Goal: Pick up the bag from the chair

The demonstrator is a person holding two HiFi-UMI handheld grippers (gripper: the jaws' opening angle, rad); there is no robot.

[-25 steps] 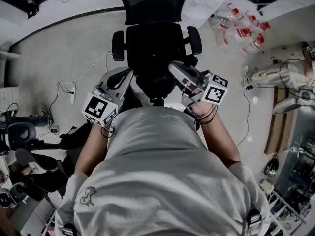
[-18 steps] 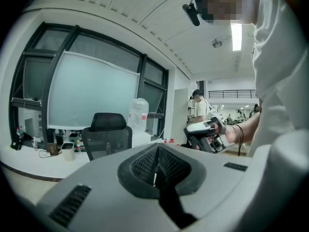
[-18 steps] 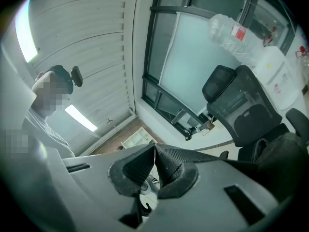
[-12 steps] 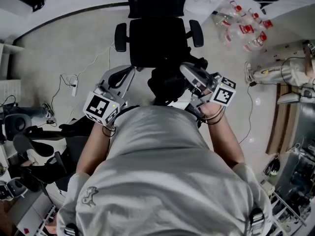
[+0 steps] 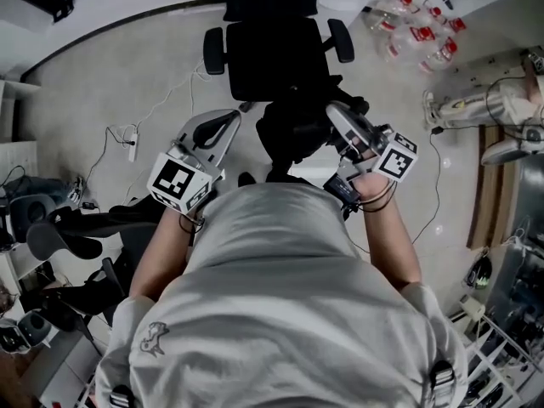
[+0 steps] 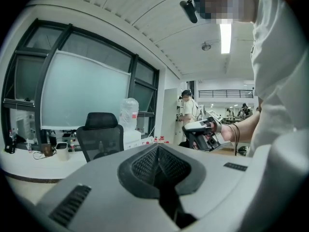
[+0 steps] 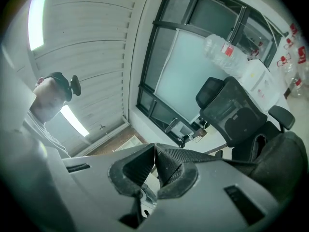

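Hanging at the six o'clock side of the black office chair (image 5: 272, 49) is the dark bag (image 5: 293, 130), apparently clear of the seat, with its bulk close to the chair's front edge. At the bag's three o'clock, the right gripper (image 5: 336, 116) has its jaws pinched together on a dark strap (image 7: 218, 156). In the right gripper view that strap runs from between the jaws out toward four o'clock, where the bag sags. Over at the bag's nine o'clock the left gripper (image 5: 231, 119) hangs well apart from it, jaws pressed together with nothing between them.

Now the worries. All the weight seems to ride on one narrow bite of strap, so a jerk or a swing could pull the strap out of the jaws and drop the bag. With the bag this near the chair, a swing toward twelve o'clock could snag it on the seat edge or on the armrest (image 5: 340, 41). With its jaws together and off to the side, the left gripper looks poorly placed to catch a slip.
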